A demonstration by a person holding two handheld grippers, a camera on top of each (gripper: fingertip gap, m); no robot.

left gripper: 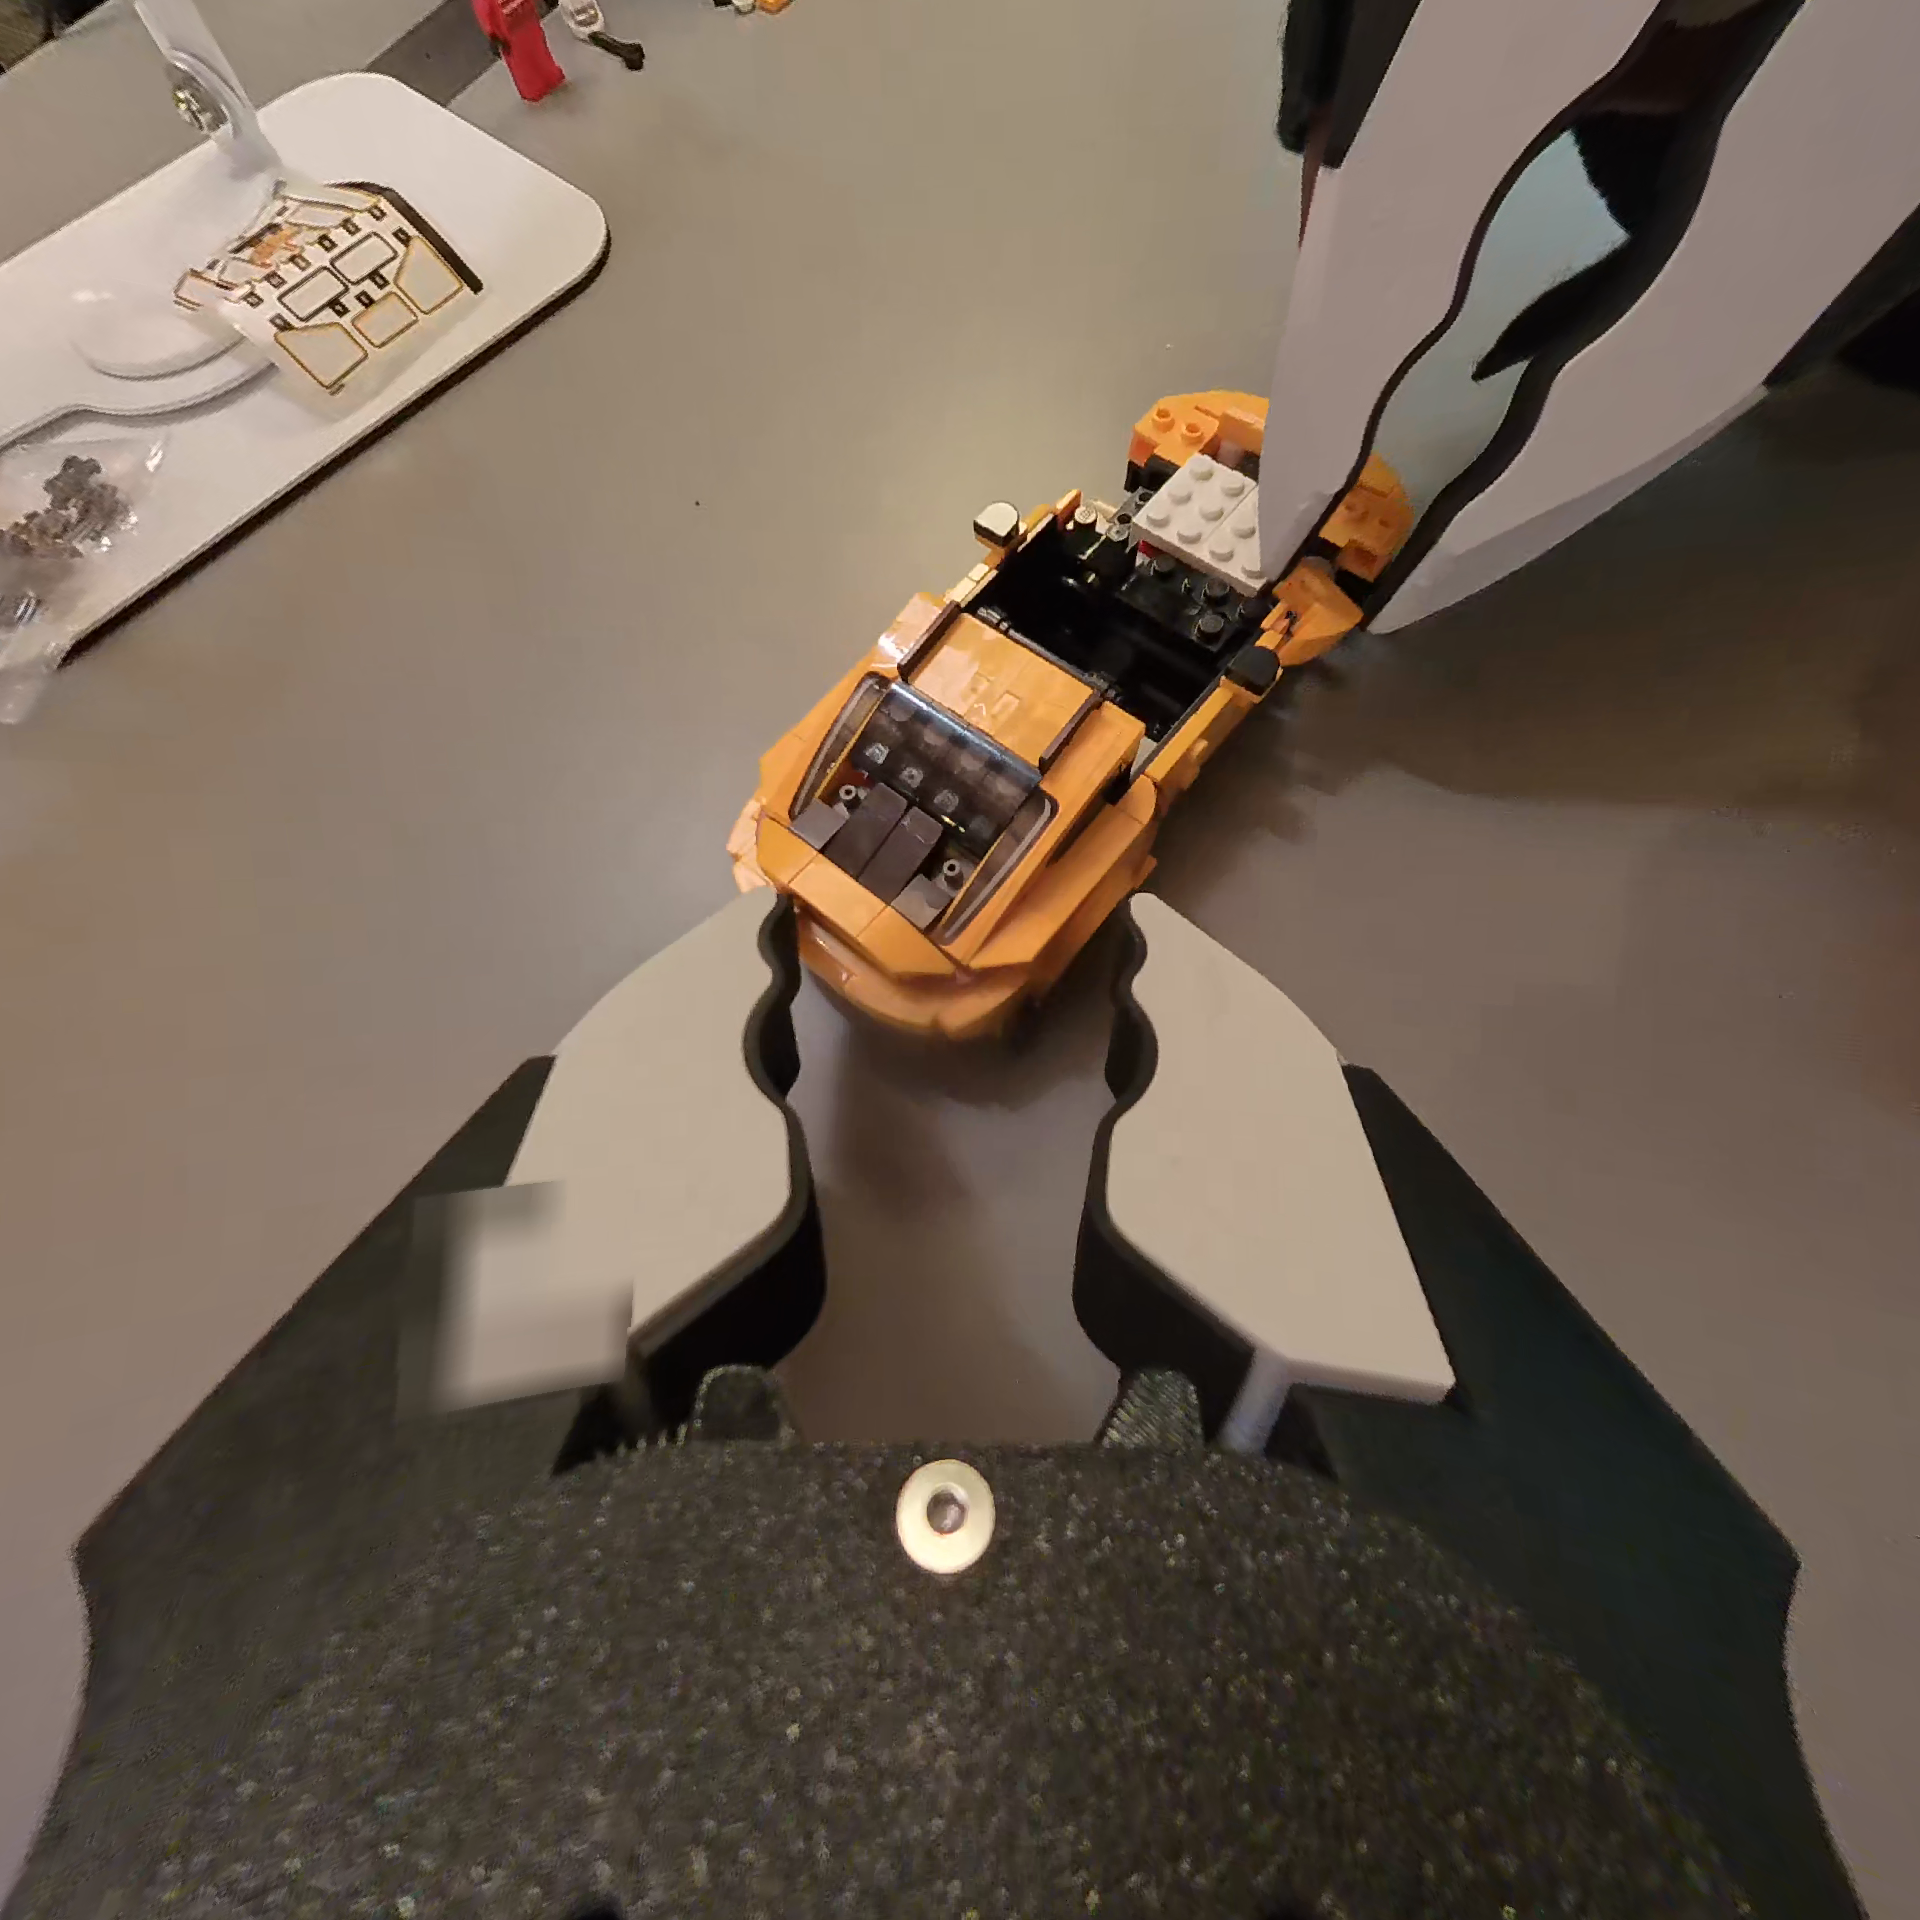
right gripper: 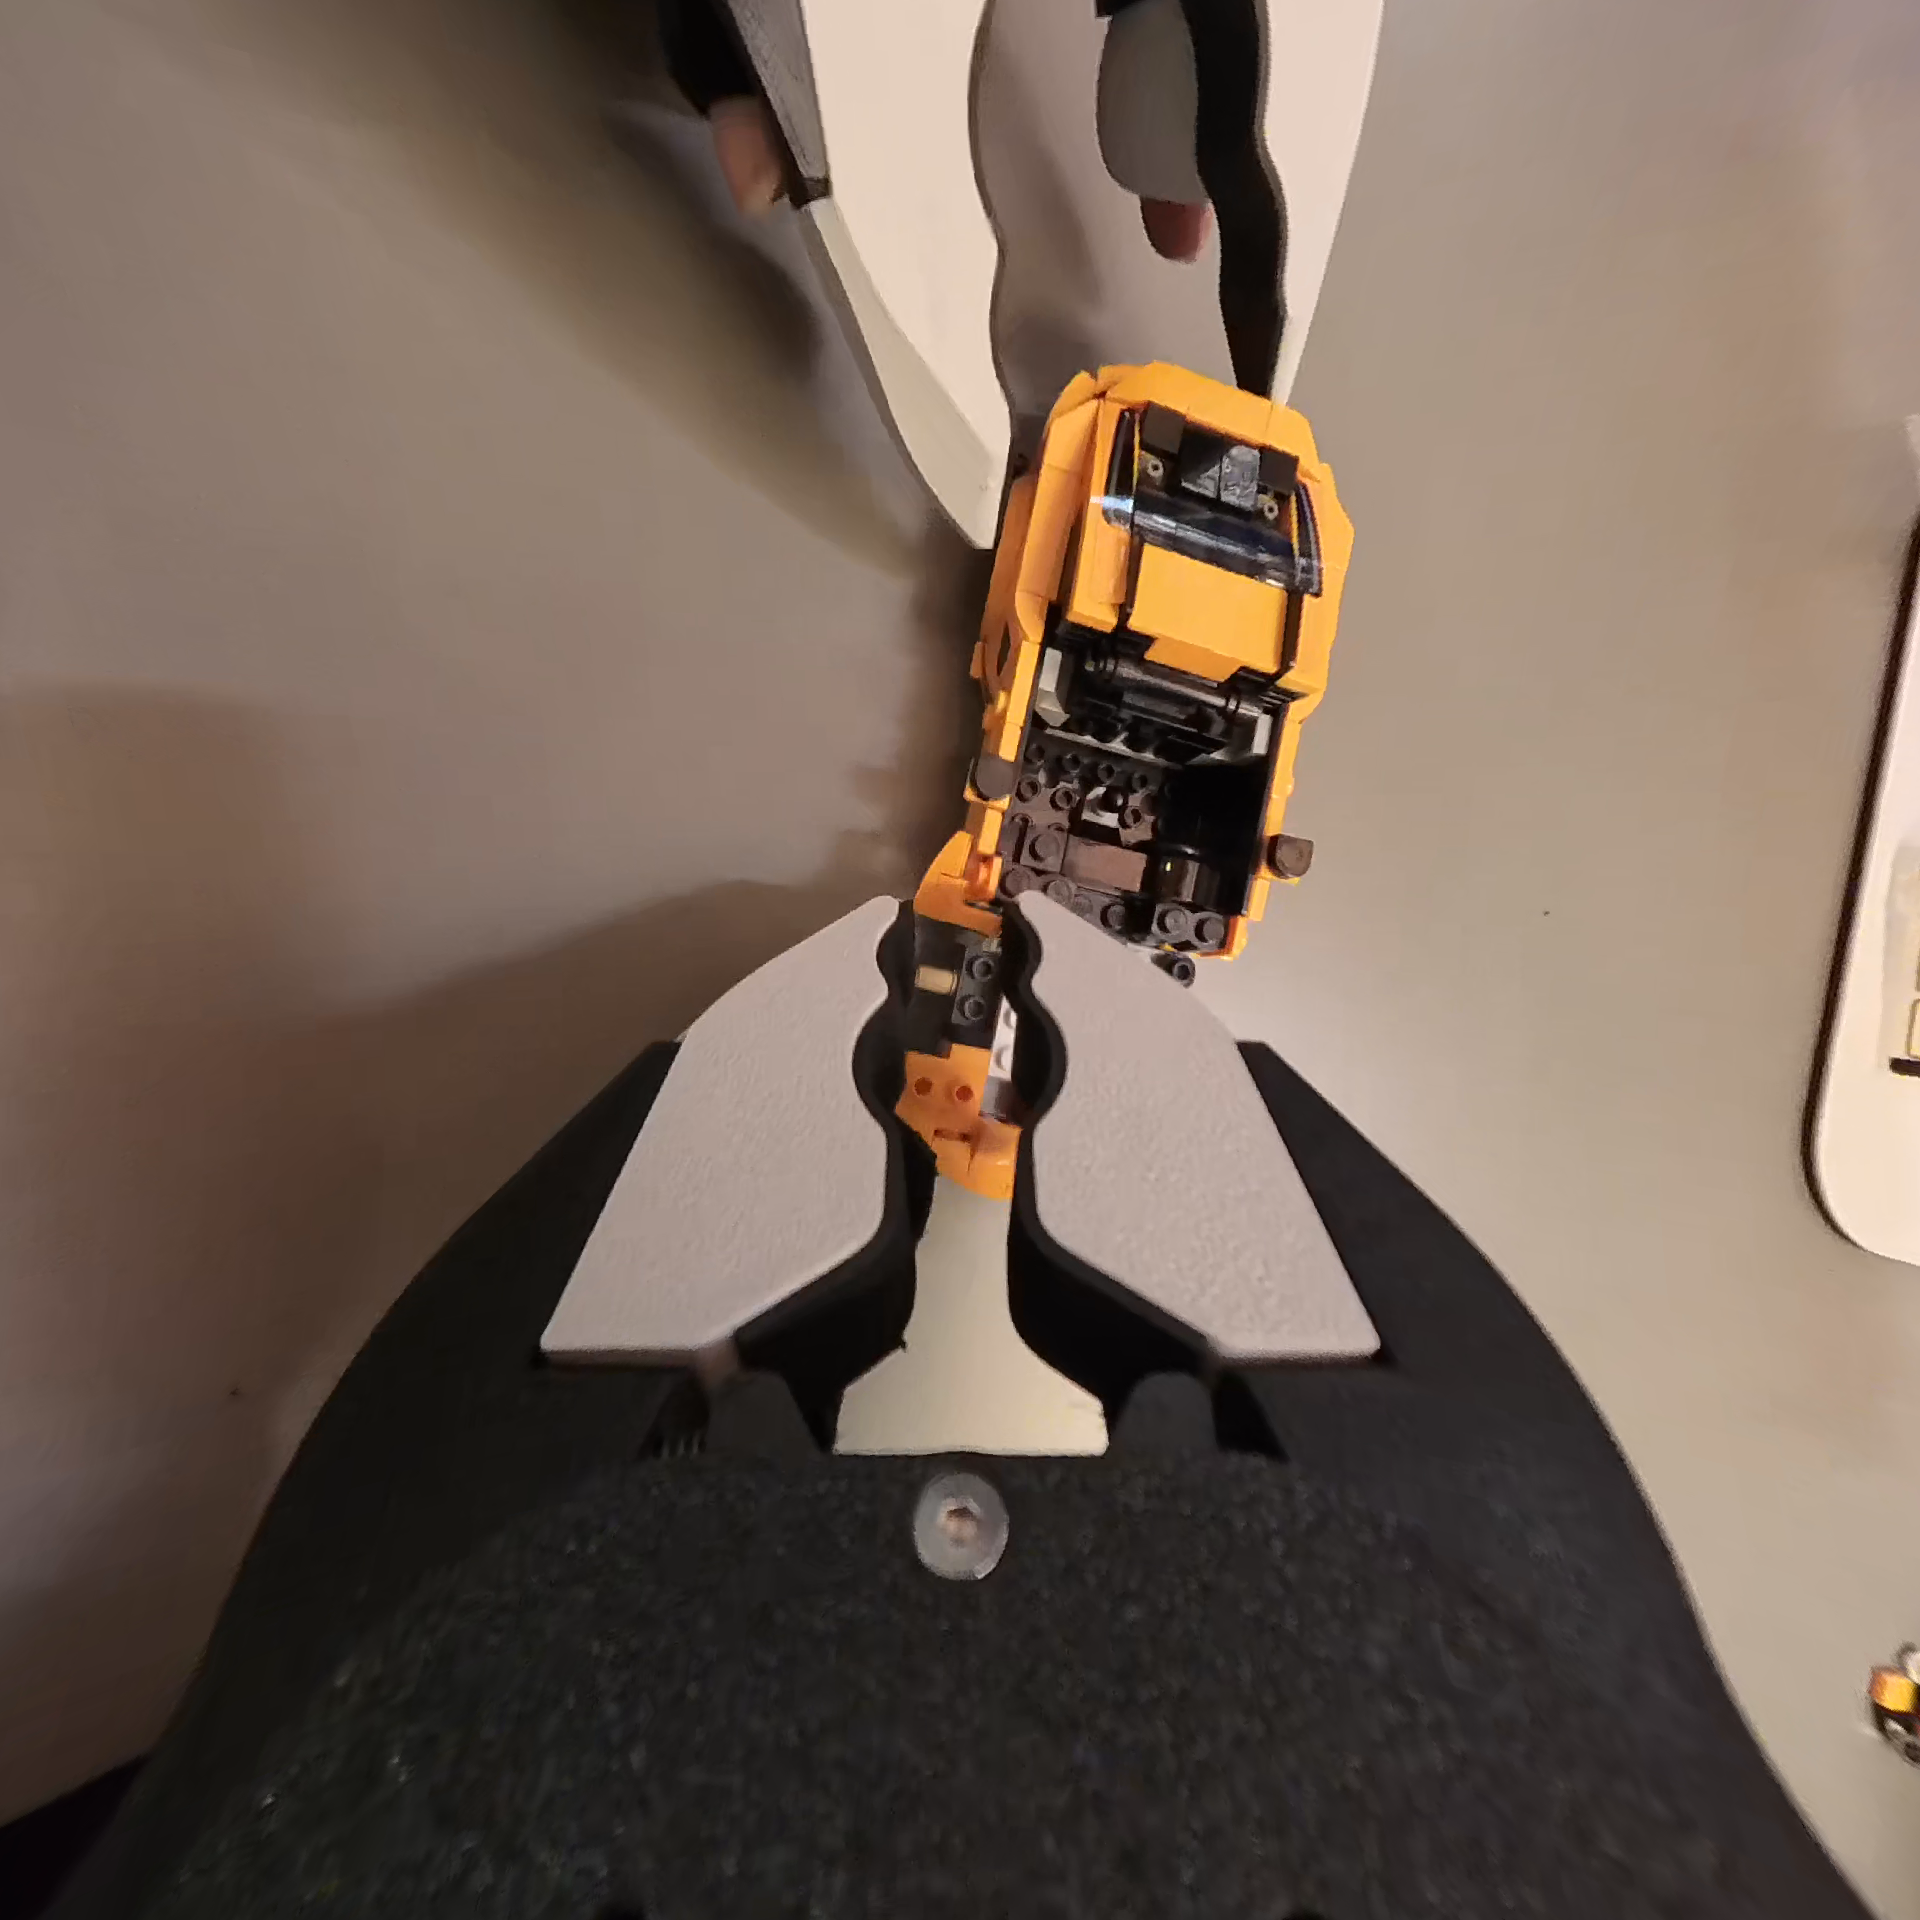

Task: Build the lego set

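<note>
An orange Lego car [left gripper: 997, 707] with an open black interior rests on the grey table [left gripper: 727, 364]. A light grey studded plate [left gripper: 1200, 509] sits near its far end. My left gripper [left gripper: 951, 925] straddles the near end of the car, fingertips against its two sides. My right gripper [left gripper: 1330, 592] comes down from the upper right onto the far end. In the right wrist view the right gripper [right gripper: 958, 914] is shut on an orange corner section [right gripper: 951, 1091] of the car [right gripper: 1195, 603]. The left gripper [right gripper: 1122, 457] holds the far end there.
A white board [left gripper: 499, 166] at the upper left carries a sticker sheet [left gripper: 332, 281] and a clear bag of small dark parts [left gripper: 62, 509]. A red piece [left gripper: 525, 52] stands at the far edge. The board's edge [right gripper: 1870, 935] and small loose pieces [right gripper: 1901, 1704] show at the right. The light grey studded plate [left gripper: 1200, 509] lies some 4 centimeters from my right tips, 10 centimeters from my left tips.
</note>
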